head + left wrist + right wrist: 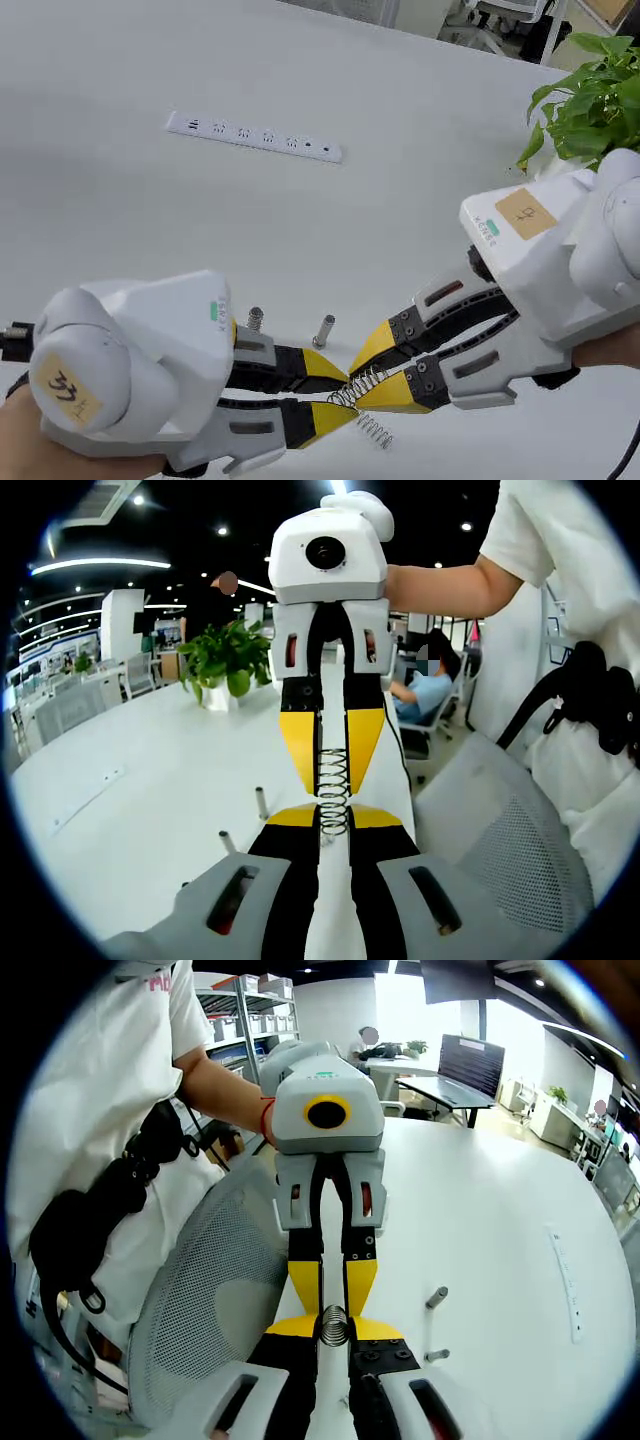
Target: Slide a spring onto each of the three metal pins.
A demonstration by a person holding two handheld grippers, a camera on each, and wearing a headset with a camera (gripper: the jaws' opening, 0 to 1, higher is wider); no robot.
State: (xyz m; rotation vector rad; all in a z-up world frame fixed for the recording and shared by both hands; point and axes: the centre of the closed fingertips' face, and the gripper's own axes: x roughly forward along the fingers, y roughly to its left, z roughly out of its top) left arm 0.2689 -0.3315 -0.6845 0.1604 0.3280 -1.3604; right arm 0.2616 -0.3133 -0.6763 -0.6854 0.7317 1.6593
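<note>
Left gripper (349,395) and right gripper (356,387) meet tip to tip above the white table (150,230), both pairs of jaws clamped on one spring (367,379) (slung between them). The left pin (255,319) and right pin (324,330) stand at its 10 and 11 o'clock. A second spring (375,430) lies at 6 o'clock.

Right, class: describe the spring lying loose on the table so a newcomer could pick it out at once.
On the white table, look to the near side, where the left gripper and the right gripper meet yellow tip to tip. Just below those tips the loose spring lies flat on the tabletop. Unlike the second spring, held between the tips, nothing grips it.
</note>
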